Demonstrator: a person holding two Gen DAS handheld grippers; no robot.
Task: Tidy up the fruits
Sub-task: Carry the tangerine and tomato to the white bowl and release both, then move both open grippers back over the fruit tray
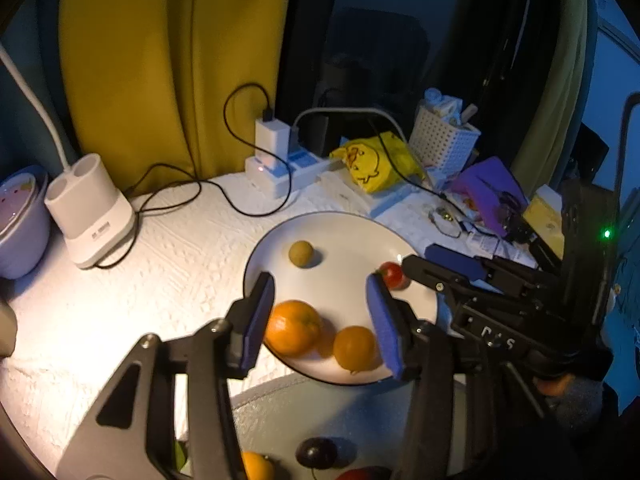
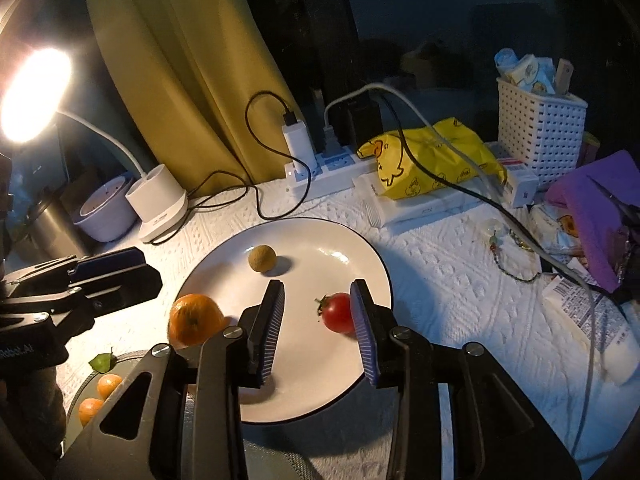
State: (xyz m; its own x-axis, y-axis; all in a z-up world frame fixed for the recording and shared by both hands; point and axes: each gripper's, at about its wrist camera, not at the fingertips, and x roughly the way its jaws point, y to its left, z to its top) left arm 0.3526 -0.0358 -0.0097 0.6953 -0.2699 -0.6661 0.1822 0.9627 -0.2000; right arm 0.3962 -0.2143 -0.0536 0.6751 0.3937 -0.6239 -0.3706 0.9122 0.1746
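Observation:
A white plate [image 1: 344, 240] holds a large orange [image 1: 293, 327], a smaller orange [image 1: 354, 347], a small brown round fruit [image 1: 300, 253] and a red cherry tomato [image 1: 393, 274]. My left gripper [image 1: 322, 316] is open above the plate's near side, over the two oranges. In the right wrist view the plate [image 2: 320, 240] shows the brown fruit [image 2: 262, 258], the large orange [image 2: 195, 319] and the tomato [image 2: 338, 312]. My right gripper [image 2: 318, 326] is open over the plate, the tomato next to its right finger. A grey bowl [image 1: 276, 404] holds more fruit, including a dark one [image 1: 316, 452].
A lamp base [image 1: 90, 208], power strip [image 1: 296, 168] with cables, yellow duck bag [image 1: 372, 162], white basket [image 1: 444, 136] and purple items [image 1: 486, 192] crowd the back and right. A lilac bowl [image 1: 20, 220] stands far left. The lamp head [image 2: 36, 94] glares.

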